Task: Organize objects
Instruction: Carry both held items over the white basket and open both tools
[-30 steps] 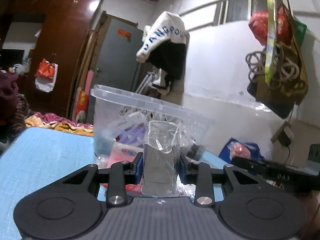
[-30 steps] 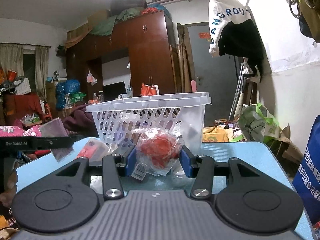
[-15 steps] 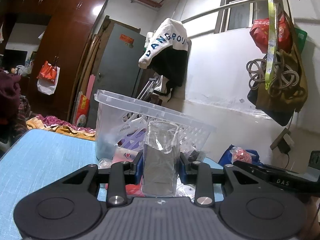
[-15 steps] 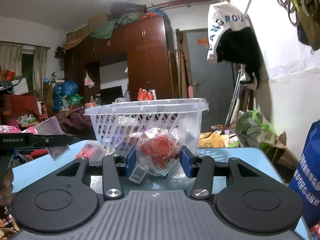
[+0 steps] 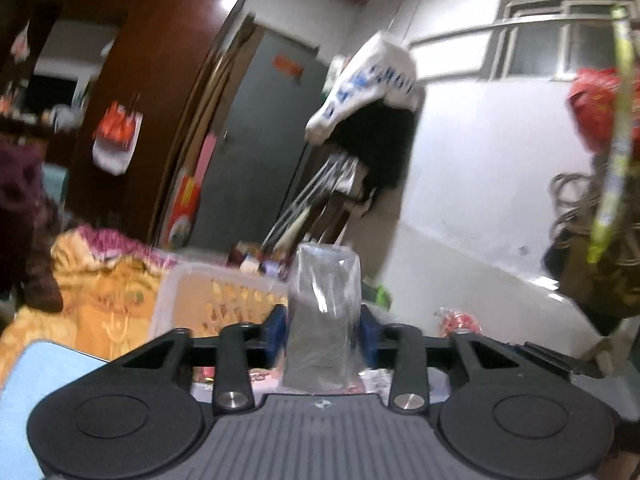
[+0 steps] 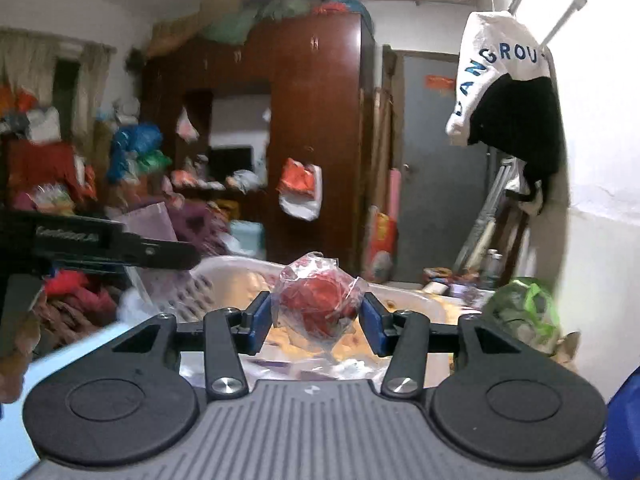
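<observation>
My left gripper (image 5: 323,334) is shut on a grey packet in clear plastic wrap (image 5: 323,320), held upright above the rim of the white perforated basket (image 5: 224,296). My right gripper (image 6: 318,320) is shut on a red item in a clear plastic bag (image 6: 318,308), held above the same basket (image 6: 224,276). The right gripper and its red bag show in the left wrist view (image 5: 460,322) at the right. The left gripper shows in the right wrist view (image 6: 100,246) at the left, holding the packet (image 6: 154,220).
The light blue table (image 5: 36,376) lies below the basket, its corner at lower left. Small packets (image 6: 304,368) lie inside the basket. A brown wardrobe (image 6: 312,140), a grey door (image 6: 432,168) and a hanging white-and-black garment (image 6: 508,92) stand behind. A green bag (image 6: 520,312) sits right.
Both grippers have risen with their loads, from level with the basket's side to above its rim. The left view has become blurred from motion.
</observation>
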Demonstrator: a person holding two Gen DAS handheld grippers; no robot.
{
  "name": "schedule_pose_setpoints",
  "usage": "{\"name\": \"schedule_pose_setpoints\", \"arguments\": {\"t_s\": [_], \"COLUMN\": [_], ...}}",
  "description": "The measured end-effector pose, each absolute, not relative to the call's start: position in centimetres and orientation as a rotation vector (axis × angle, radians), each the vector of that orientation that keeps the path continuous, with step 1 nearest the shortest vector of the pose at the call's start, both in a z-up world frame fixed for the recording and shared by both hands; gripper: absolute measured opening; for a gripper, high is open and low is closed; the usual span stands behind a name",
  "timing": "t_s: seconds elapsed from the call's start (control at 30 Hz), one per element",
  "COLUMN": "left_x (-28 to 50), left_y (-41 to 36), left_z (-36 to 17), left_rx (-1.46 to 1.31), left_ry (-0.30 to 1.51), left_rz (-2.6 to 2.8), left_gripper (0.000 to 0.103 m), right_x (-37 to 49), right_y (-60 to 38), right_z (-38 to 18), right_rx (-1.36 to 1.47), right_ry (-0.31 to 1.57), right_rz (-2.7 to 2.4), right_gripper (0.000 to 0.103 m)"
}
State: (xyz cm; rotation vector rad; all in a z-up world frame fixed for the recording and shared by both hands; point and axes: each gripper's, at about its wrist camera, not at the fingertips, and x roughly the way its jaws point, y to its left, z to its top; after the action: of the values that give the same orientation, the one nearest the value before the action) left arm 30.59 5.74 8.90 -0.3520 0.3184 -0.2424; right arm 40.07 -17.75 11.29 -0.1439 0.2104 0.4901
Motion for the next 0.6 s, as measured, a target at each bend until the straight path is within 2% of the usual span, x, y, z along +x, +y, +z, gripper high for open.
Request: {"name": "schedule_pose_setpoints", "arguments": {"t_s": [0.03, 0.07, 0.27, 0.37, 0.4, 0.43, 0.47, 0.53, 0.6], "left_x": [31.9, 32.7, 27.8, 23.6, 23.0, 23.1, 23.3, 23.6, 24.0], "left_y": [5.7, 5.6, 6.2, 6.0, 5.9, 5.8, 5.9, 6.4, 6.7], "left_z": [8.7, 8.5, 8.2, 6.5, 5.2, 4.2, 3.0, 1.0, -0.2], "left_rx": [-0.359, -0.358, -0.255, -0.132, -0.096, -0.082, -0.084, -0.127, -0.164], "left_ry": [0.369, 0.408, 0.341, 0.313, 0.357, 0.403, 0.455, 0.504, 0.521], "left_rz": [-0.215, -0.18, -0.17, -0.163, -0.145, -0.13, -0.123, -0.139, -0.151], "left_gripper": [0.076, 0.08, 0.081, 0.095, 0.095, 0.095, 0.094, 0.091, 0.089], "right_x": [40.2, 40.1, 35.3, 35.4, 36.0, 36.7, 37.3, 38.2, 39.0], "right_y": [-17.5, -17.8, -23.1, -25.4, -25.6, -25.7, -25.8, -25.7, -25.4], "right_z": [11.2, 11.3, 10.6, 7.7, 6.7, 5.3, 4.0, 2.4, 1.4], "right_rx": [-0.143, -0.119, 0.06, 0.112, 0.098, 0.087, 0.082, 0.085, 0.101], "right_ry": [0.21, 0.212, 0.196, 0.34, 0.416, 0.496, 0.553, 0.607, 0.646], "right_rz": [0.452, 0.433, 0.477, 0.492, 0.494, 0.493, 0.489, 0.482, 0.503], "right_gripper": [0.081, 0.103, 0.103, 0.103, 0.103, 0.099, 0.087, 0.075, 0.071]}}
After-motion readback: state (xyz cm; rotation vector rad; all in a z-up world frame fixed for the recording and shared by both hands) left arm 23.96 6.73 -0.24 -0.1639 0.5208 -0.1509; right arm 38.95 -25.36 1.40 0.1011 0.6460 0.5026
